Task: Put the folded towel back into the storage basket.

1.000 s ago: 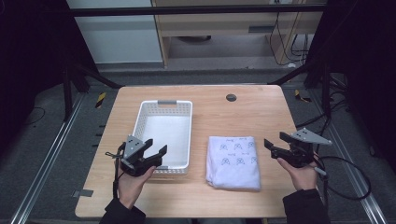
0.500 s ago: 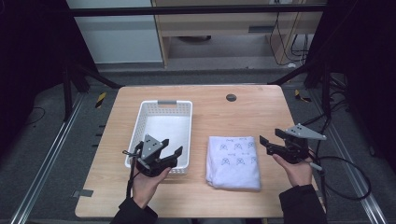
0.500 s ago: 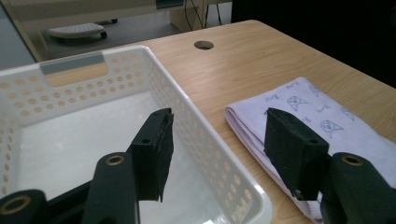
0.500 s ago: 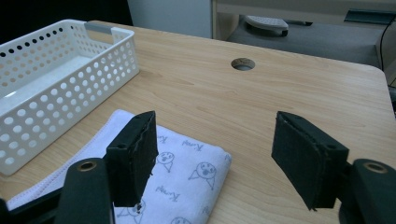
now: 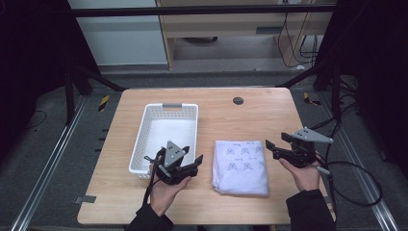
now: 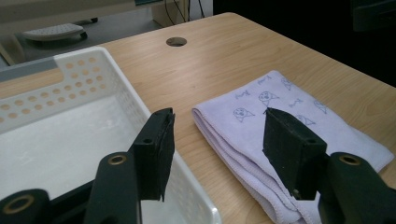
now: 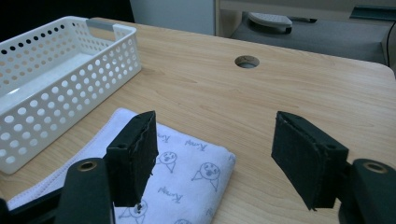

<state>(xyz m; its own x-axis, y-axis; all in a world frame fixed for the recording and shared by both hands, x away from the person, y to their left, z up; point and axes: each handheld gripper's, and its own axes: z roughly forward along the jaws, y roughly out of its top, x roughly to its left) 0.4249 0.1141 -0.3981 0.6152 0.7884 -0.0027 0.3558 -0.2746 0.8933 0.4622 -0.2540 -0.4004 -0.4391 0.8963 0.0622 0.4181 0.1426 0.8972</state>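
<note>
The wooden table [image 5: 120, 159] is smooth and pale, with a round cable hole [image 5: 237, 100] at twelve o'clock. On its left half stands my white plastic basket [image 5: 144, 144], stiff and perforated, long axis running twelve to six. The folded towel [image 5: 242, 166] lies at the table's five o'clock, just right of the basket: soft lilac cloth printed with small faces, stitched hem, layered fold edge facing the basket, long axis also twelve to six. My left gripper [image 5: 195, 161] hovers over the basket's near right corner, with the towel at its three o'clock; its jaws have just been narrowing, nothing between them. My right gripper [image 5: 269, 145] hangs at the towel's far right corner, jaws spread, empty. Both sit close; I judge the right nearer.
</note>
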